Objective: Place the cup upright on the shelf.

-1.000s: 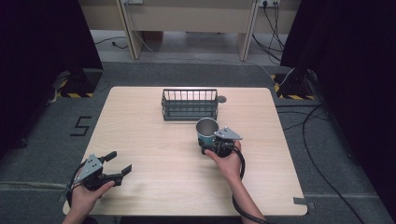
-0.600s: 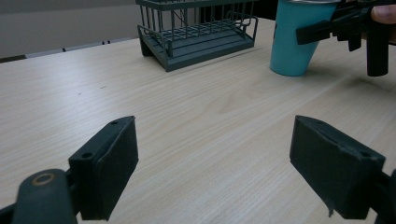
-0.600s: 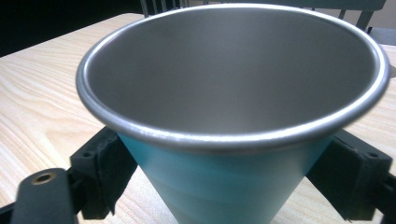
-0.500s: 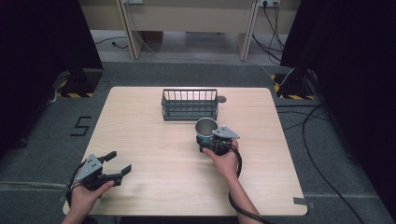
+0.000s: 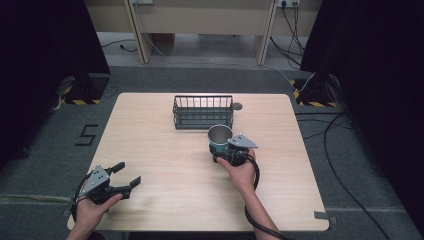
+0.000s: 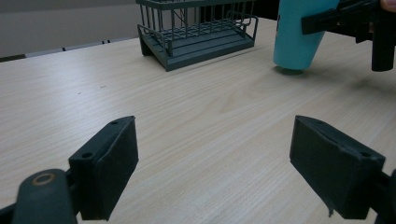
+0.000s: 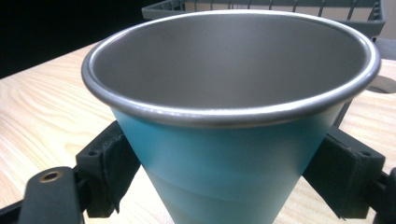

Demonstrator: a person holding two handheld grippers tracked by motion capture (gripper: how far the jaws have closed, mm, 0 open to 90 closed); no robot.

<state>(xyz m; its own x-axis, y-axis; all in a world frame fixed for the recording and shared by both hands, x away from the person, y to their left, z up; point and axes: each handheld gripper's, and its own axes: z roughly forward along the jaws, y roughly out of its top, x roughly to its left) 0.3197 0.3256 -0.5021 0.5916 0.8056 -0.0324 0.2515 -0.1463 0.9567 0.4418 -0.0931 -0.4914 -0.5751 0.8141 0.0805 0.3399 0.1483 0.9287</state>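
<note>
The right gripper (image 5: 226, 152) clamps the blue cup (image 5: 220, 138) upright just before the wire rack (image 5: 203, 111), likely bound for it; the left gripper (image 5: 123, 180) rests spread open, empty, near the table's (image 5: 165, 150) corner

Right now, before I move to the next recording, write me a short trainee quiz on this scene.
1. True or false: the left gripper has its jaws spread with nothing between them.
2. What does the right gripper clamp? A) a wire dish rack B) a blue metal cup C) a cable
3. Fill in: the wire dish rack stands on the table beyond the ____.

Key
1. True
2. B, the blue metal cup
3. cup
</note>
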